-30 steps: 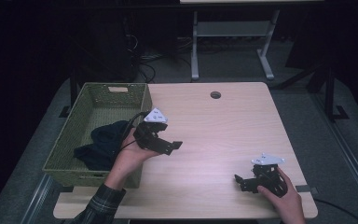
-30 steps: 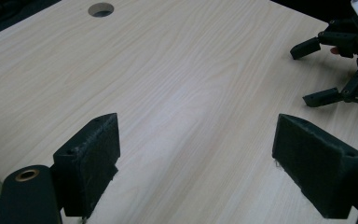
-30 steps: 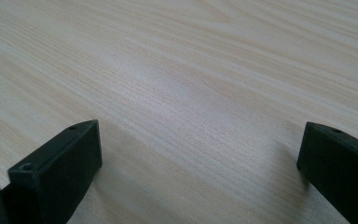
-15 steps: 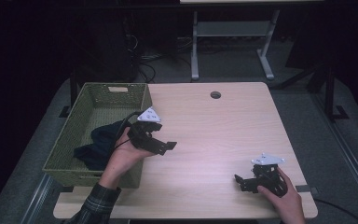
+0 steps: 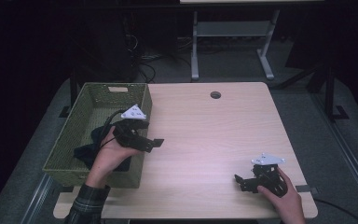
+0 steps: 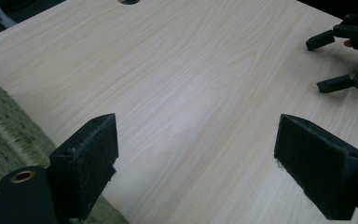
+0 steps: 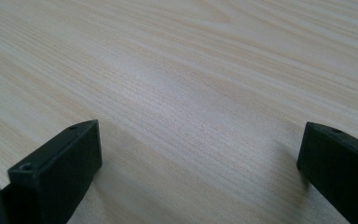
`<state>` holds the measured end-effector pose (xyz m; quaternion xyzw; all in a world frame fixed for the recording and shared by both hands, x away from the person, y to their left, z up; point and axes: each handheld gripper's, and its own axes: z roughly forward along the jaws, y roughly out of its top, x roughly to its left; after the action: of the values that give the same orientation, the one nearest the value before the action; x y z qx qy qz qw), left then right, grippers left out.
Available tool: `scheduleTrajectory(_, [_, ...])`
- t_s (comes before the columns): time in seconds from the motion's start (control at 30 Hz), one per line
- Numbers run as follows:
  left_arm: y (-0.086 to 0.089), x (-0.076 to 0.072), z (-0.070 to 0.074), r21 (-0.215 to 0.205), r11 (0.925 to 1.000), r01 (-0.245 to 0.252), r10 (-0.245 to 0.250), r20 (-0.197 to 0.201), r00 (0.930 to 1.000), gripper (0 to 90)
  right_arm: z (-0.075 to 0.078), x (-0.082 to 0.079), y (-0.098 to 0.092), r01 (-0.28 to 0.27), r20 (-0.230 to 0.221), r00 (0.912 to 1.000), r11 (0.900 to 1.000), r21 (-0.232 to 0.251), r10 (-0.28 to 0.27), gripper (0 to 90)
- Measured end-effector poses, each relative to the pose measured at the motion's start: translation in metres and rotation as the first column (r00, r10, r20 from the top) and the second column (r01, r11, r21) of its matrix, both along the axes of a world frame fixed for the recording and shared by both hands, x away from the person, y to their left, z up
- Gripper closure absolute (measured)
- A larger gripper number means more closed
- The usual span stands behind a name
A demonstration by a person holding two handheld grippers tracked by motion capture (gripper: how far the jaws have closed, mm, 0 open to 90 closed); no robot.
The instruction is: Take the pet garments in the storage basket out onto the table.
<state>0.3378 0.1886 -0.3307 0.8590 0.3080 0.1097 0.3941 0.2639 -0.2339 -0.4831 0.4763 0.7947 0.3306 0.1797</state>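
Observation:
A hand holds my left gripper [image 5: 153, 143] over the right wall of a green woven basket [image 5: 74, 135]. It points out across the light wooden table [image 5: 205, 135]. In the left gripper view the left gripper [image 6: 196, 158] stands open with its jaws wide apart and nothing between them. A dark cloth [image 5: 87, 148] lies in the basket beside that hand. My right gripper [image 5: 240, 183] rests low at the table's front right corner. The right gripper [image 7: 200, 163] is open too, with bare wood between its jaws.
A round cable hole [image 5: 215, 94] sits near the table's far edge. The basket's woven rim [image 6: 0, 140] shows at the lower left of the left gripper view, and the other gripper [image 6: 349, 56] at the upper right. A metal stand [image 5: 228, 42] is on the floor behind the table.
My left gripper has drifted left, from over the table toward the basket's right wall. The right gripper has stayed where it was.

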Motion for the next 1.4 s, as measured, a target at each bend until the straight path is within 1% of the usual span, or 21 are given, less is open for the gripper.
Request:
scheduleTrajectory(0.03, [0.002, 0.000, 0.000, 0.001, 1.0000, -0.001, 0.001, 0.001, 1.0000, 13.2, 0.000, 0.000, 0.000, 0.000, 0.000, 1.0000, 1.000, 0.000, 0.000, 0.0])
scheduleTrajectory(0.23, [0.017, 0.003, 0.000, 0.003, 0.9992, -0.040, 0.040, -0.003, 0.9992, 13.3, 0.000, 0.000, 0.000, -0.002, 0.000, 1.0000, 1.000, -0.003, 0.002, 0.0])
scheduleTrajectory(0.33, [0.026, 0.005, -0.002, 0.011, 0.9981, -0.060, 0.060, -0.004, 0.9982, 13.3, 0.000, 0.000, 0.000, -0.002, 0.000, 1.0000, 1.000, -0.002, 0.002, 0.0])
scheduleTrajectory(0.6, [0.039, 0.007, -0.003, 0.017, 0.9959, -0.089, 0.089, -0.001, 0.9960, 13.3, 0.000, 0.000, 0.000, -0.004, 0.001, 1.0000, 1.000, -0.003, 0.004, 0.0])
scheduleTrajectory(0.63, [0.043, 0.008, -0.003, 0.018, 0.9949, -0.099, 0.099, 0.002, 0.9951, 13.4, 0.000, 0.000, 0.000, -0.004, 0.001, 1.0000, 1.000, -0.003, 0.004, 0.0])
scheduleTrajectory(0.7, [0.045, 0.008, -0.003, 0.016, 0.9942, -0.106, 0.106, 0.001, 0.9943, 13.4, 0.000, 0.000, 0.000, -0.004, 0.001, 1.0000, 1.000, -0.003, 0.004, 0.0])
scheduleTrajectory(0.73, [0.049, 0.009, -0.003, 0.020, 0.9934, -0.113, 0.112, 0.009, 0.9936, 13.4, 0.000, 0.000, 0.000, -0.004, 0.000, 1.0000, 1.000, -0.003, 0.004, 0.0])
scheduleTrajectory(0.8, [0.051, 0.009, -0.004, 0.018, 0.9926, -0.120, 0.120, 0.005, 0.9928, 13.5, 0.000, 0.000, 0.000, -0.004, 0.001, 1.0000, 1.000, -0.003, 0.004, 0.0])
scheduleTrajectory(0.9, [0.056, 0.010, -0.005, 0.025, 0.9914, -0.128, 0.128, 0.013, 0.9917, 13.5, 0.000, 0.000, 0.000, -0.005, 0.002, 1.0000, 1.000, -0.003, 0.005, 0.0])
scheduleTrajectory(0.97, [0.058, 0.011, -0.006, 0.024, 0.9896, -0.142, 0.142, 0.006, 0.9899, 13.5, 0.000, 0.000, 0.000, -0.005, 0.002, 1.0000, 1.000, -0.003, 0.005, 0.0])
scheduleTrajectory(1.0, [0.060, 0.012, -0.006, 0.032, 0.9900, -0.138, 0.137, 0.013, 0.9904, 13.5, 0.000, 0.000, 0.000, -0.005, 0.002, 1.0000, 1.000, -0.003, 0.005, 0.0])
scheduleTrajectory(1.03, [0.061, 0.012, -0.007, 0.027, 0.9888, -0.147, 0.147, 0.008, 0.9892, 13.6, 0.000, 0.000, -0.001, -0.005, 0.002, 1.0000, 1.000, -0.004, 0.005, 0.0])
scheduleTrajectory(1.07, [0.065, 0.013, -0.007, 0.034, 0.9880, -0.151, 0.150, 0.013, 0.9886, 13.6, 0.000, 0.000, -0.001, -0.006, 0.002, 1.0000, 1.000, -0.003, 0.006, 0.0])
scheduleTrajectory(1.17, [0.067, 0.013, -0.008, 0.034, 0.9865, -0.160, 0.160, 0.017, 0.9870, 13.6, 0.000, 0.000, -0.001, -0.006, 0.002, 1.0000, 1.000, -0.004, 0.006, 0.0])
scheduleTrajectory(1.2, [0.071, 0.015, -0.009, 0.038, 0.9859, -0.163, 0.162, 0.024, 0.9865, 13.7, 0.000, 0.000, 0.000, -0.005, 0.002, 1.0000, 1.000, -0.003, 0.005, 0.0])
scheduleTrajectory(1.27, [0.073, 0.015, -0.009, 0.045, 0.9854, -0.164, 0.163, 0.024, 0.9863, 13.7, 0.000, 0.000, -0.001, -0.005, 0.002, 1.0000, 1.000, -0.003, 0.005, 0.0])
scheduleTrajectory(1.3, [0.074, 0.016, -0.010, 0.042, 0.9846, -0.170, 0.169, 0.023, 0.9854, 13.7, 0.000, 0.000, 0.000, -0.004, 0.002, 1.0000, 1.000, -0.003, 0.004, 0.0])
scheduleTrajectory(1.33, [0.077, 0.017, -0.011, 0.049, 0.9831, -0.176, 0.175, 0.029, 0.9841, 13.7, 0.000, 0.000, 0.000, -0.004, 0.002, 1.0000, 1.000, -0.003, 0.004, 0.0])
scheduleTrajectory(1.4, [0.078, 0.018, -0.013, 0.044, 0.9814, -0.187, 0.185, 0.033, 0.9821, 13.8, 0.000, 0.000, 0.000, -0.004, 0.001, 1.0000, 1.000, -0.003, 0.004, 0.0])
